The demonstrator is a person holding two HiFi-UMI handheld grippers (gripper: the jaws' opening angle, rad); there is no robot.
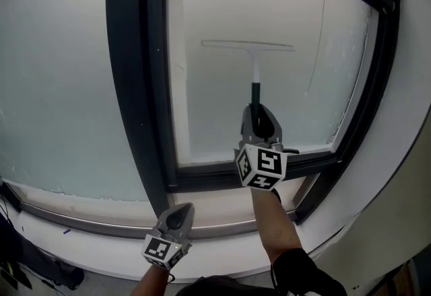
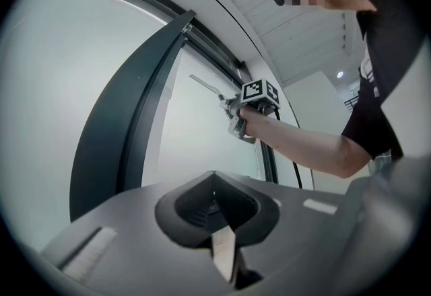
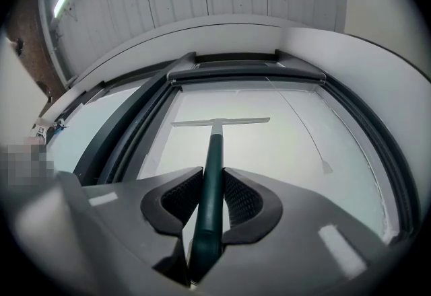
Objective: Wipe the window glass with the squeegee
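Observation:
The squeegee has a pale blade (image 1: 248,46) and a dark green handle (image 1: 256,94). Its blade lies flat against the upper part of the frosted window glass (image 1: 296,106). My right gripper (image 1: 260,118) is shut on the handle, held up in front of the pane. In the right gripper view the handle (image 3: 214,167) runs between the jaws of my right gripper (image 3: 212,183) up to the blade (image 3: 221,122). My left gripper (image 1: 176,217) hangs low by the sill, apart from the glass. In its own view my left gripper (image 2: 214,183) is shut with nothing in it.
A thick dark mullion (image 1: 138,86) splits this pane from a wider pane (image 1: 60,86) on the left. Below the glass runs a dark frame (image 1: 222,177), then a pale sill (image 1: 101,237). A thin cord (image 1: 316,52) hangs against the glass at right. A white wall (image 1: 411,120) curves along the right.

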